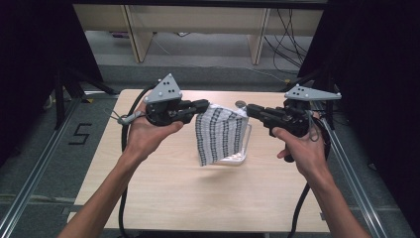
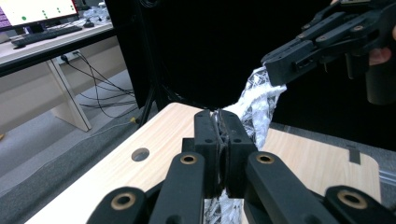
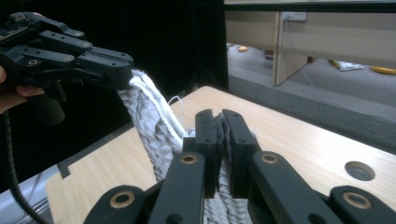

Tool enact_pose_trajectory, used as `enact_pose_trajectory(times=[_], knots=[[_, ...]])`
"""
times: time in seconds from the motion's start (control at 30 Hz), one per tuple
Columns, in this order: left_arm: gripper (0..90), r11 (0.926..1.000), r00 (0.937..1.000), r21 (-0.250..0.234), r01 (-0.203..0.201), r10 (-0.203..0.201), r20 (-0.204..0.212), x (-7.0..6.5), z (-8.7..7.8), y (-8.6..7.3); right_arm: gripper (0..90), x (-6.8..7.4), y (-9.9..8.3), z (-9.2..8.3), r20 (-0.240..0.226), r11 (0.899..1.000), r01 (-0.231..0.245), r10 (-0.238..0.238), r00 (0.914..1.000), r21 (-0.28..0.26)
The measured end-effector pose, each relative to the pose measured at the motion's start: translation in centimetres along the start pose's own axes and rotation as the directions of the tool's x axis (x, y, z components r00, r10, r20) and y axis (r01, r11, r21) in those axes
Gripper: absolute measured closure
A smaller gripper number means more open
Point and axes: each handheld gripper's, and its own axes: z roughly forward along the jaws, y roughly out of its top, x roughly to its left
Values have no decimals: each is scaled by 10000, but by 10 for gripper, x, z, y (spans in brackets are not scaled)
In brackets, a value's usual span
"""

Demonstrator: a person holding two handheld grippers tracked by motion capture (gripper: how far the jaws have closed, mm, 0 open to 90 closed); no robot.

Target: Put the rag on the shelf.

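Two hand-held grippers suspend a white cloth with dark patterned stripes (image 1: 219,133) above a light wooden table (image 1: 163,193). The left gripper (image 1: 204,104), seen in the high view at the cloth's upper left corner, has its fingers (image 2: 207,140) closed together on a fold of the fabric. The right gripper (image 1: 251,110) holds the upper right corner, its fingers (image 3: 233,140) likewise pressed shut on the cloth. The fabric hangs slack between the two grips, its lower edge reaching down to a clear container (image 1: 241,155) that stands on the table behind and below it. A round hole (image 1: 240,104) is set in the table near its far edge. Black cables (image 1: 124,148) trail from both grippers toward the person.
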Motion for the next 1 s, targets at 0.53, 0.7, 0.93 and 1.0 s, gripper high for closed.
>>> enact_pose_trajectory(times=[0.53, 0.7, 0.93, 1.0], knots=[[868, 9952, 9942, -528, 828, -862, -643, 42, 39, 26, 863, -24, 31, 17, 762, 9991, -291, 314, 9966, -310], [868, 9868, 9850, -492, 1545, -1577, -699, 58, 57, 19, 863, -39, 32, 28, 1000, 9985, -405, 440, 9940, -367], [867, 9766, 9715, -437, 2106, -2141, -1014, 74, 75, 10, 863, -57, 32, 48, 1105, 9963, -808, 834, 9904, -284], [867, 9731, 9667, -407, 2270, -2302, -1121, 80, 81, 7, 863, -60, 32, 52, 1117, 9951, -959, 980, 9889, -235]])
